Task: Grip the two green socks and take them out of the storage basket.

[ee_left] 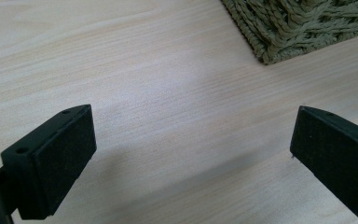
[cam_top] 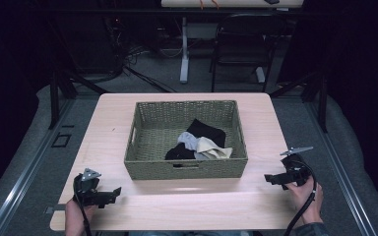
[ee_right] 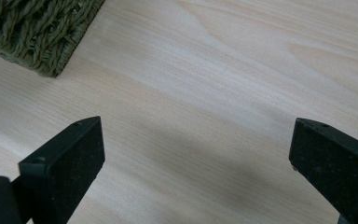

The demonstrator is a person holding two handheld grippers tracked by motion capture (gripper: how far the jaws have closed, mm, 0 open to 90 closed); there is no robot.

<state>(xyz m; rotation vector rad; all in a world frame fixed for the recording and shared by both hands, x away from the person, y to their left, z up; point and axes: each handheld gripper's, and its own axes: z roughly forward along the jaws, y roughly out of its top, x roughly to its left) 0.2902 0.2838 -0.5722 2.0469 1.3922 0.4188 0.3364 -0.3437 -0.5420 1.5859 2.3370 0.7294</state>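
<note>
A green woven basket (cam_top: 147,129) stands in the middle of the light wooden table (cam_top: 107,118). Inside it, toward the front right, lie black (cam_top: 206,132), grey (cam_top: 188,140) and cream (cam_top: 211,147) pieces of cloth in a heap. My left gripper (cam_top: 114,192) rests low over the table's front left, open, nothing between its jaws. My right gripper (cam_top: 269,179) is at the front right, open and empty too. The left gripper view has a basket corner (ee_left: 303,23) at upper right; the right gripper view has a basket corner (ee_right: 32,32) at upper left.
Bare tabletop (cam_top: 187,206) runs between the basket's front wall and the near edge. Behind the table stand a black chair (cam_top: 241,44) and a white desk leg (cam_top: 184,49) on grey carpet. Black tripod legs (cam_top: 59,88) flank the table on both sides.
</note>
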